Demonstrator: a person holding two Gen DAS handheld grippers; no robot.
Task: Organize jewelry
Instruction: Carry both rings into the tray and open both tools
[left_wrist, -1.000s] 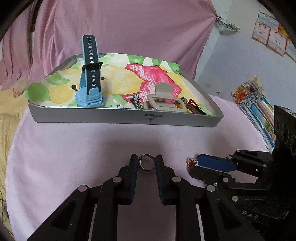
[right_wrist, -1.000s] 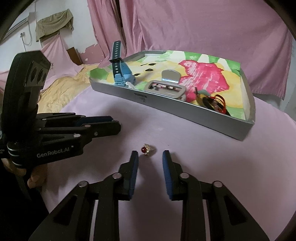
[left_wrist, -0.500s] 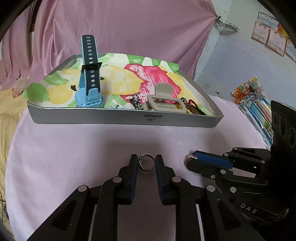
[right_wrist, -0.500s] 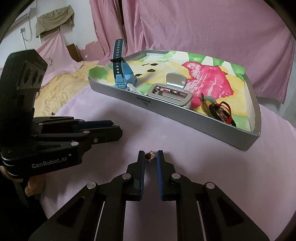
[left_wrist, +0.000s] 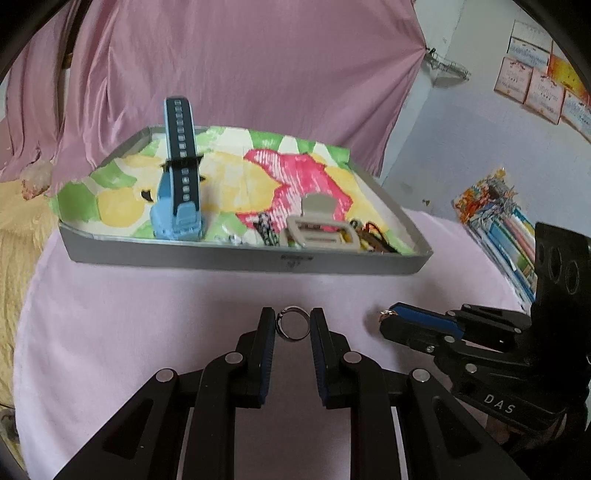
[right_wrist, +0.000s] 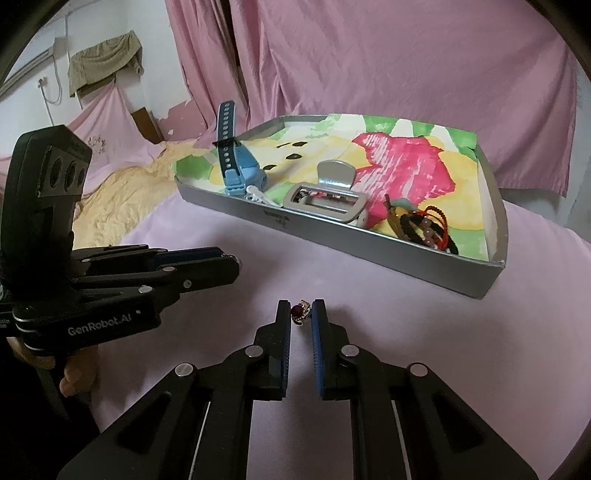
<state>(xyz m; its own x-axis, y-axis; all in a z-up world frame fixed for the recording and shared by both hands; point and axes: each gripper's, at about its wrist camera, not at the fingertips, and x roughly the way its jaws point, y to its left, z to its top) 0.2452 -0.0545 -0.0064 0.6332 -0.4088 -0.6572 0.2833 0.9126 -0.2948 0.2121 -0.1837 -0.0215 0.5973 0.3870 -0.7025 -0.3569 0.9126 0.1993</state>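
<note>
Tray (left_wrist: 229, 258) already held your watch (left_wrist: 180, 192), hair clip (left_wrist: 319, 232), bracelets (right_wrist: 424, 229). Left tool (left_wrist: 293, 325) clamped on plain ring (left_wrist: 292, 327), right tool (right_wrist: 301, 314) on red-stone ring (right_wrist: 300, 312), both over pink counter (left_wrist: 147, 314), undelivered.

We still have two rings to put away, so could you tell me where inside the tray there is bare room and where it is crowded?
The tray is crowded along its near wall: blue watch, grey hair clip, bracelets. Its floral liner lies bare behind them, across the far half towards the back rim. The left gripper holds the silver ring; the right gripper holds the red-stone ring.
</note>
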